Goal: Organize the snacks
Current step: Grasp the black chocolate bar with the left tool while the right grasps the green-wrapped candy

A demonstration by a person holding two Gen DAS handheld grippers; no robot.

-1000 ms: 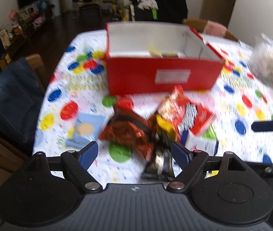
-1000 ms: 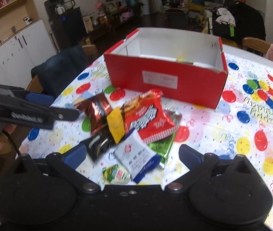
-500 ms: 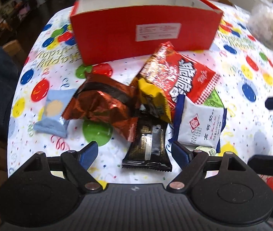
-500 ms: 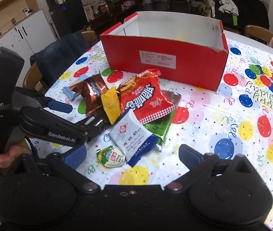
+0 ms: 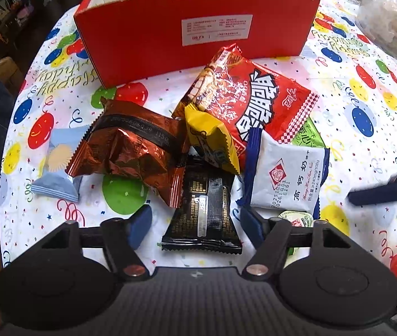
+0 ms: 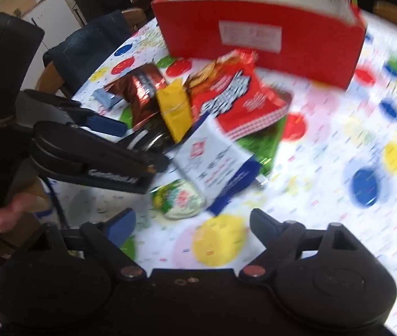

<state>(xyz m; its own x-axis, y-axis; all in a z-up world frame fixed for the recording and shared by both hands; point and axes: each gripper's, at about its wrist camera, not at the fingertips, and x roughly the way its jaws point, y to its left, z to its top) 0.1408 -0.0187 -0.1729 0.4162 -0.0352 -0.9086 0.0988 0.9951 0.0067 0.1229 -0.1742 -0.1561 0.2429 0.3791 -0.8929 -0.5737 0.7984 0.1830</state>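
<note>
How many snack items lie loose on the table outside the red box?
8: blue pack, brown bag, yellow pack, red bag, green pack, white pack, black pack, cup. Others may hide underneath.

The left wrist camera sits low and close over the snack pile (image 5: pixel 212 140), looking straight toward the red box (image 5: pixel 195 30) at the counter's far side. The right wrist camera looks the same way from a little farther back and is blurred. Both views share the pile, the box, and each shows the other tool.
</note>
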